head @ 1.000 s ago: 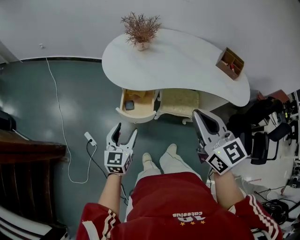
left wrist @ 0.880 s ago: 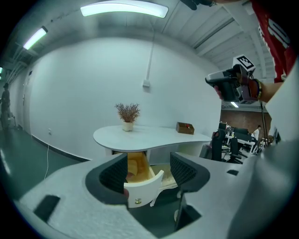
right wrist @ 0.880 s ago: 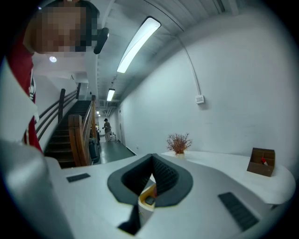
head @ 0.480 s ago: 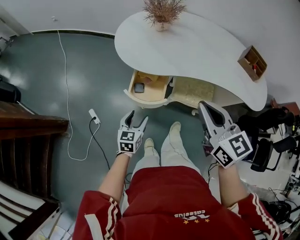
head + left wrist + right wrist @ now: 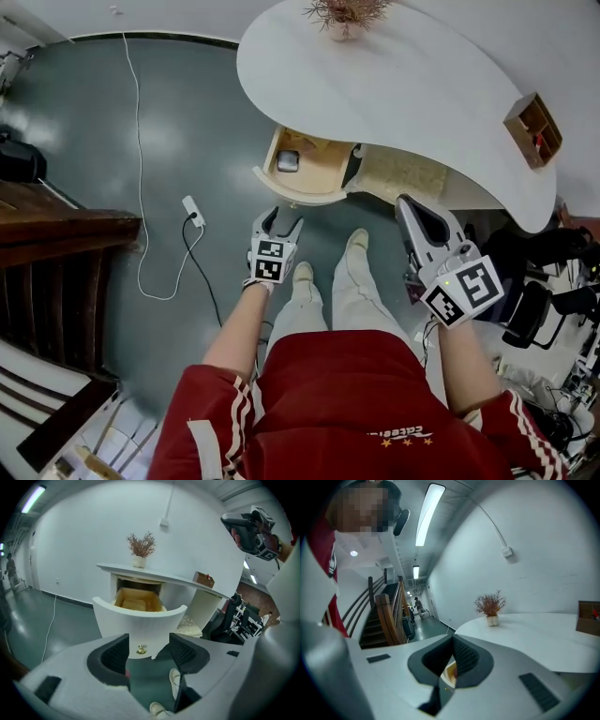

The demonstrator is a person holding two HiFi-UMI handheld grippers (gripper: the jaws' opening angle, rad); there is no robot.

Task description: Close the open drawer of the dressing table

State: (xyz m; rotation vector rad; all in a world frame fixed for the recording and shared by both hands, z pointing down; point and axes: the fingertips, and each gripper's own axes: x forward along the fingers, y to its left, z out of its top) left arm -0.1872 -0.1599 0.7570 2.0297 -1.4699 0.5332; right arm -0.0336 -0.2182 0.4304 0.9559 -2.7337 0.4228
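**Room.** Glossy grey-green floor; plain white wall behind. Wooden staircase to one side. White cable trailing across the floor to a plug block.

**Dressing table**. Smooth white kidney-shaped top carrying a dried sprig in a small pot and an open-sided wooden box. A nubbly cream stool is tucked beneath it.

**Drawer**. Pulled out at the table's left end. Pale wood interior, curved white front, small brass knob. A dark flat item lies inside, too small to identify.

**Left gripper**. Jaws apart and just been closing, ribbed black pads facing. The knob shows between them, untouched.

**Right gripper**. Jaws appear together at the tips, holding nothing. It is raised beside the table edge, well apart from the drawer.
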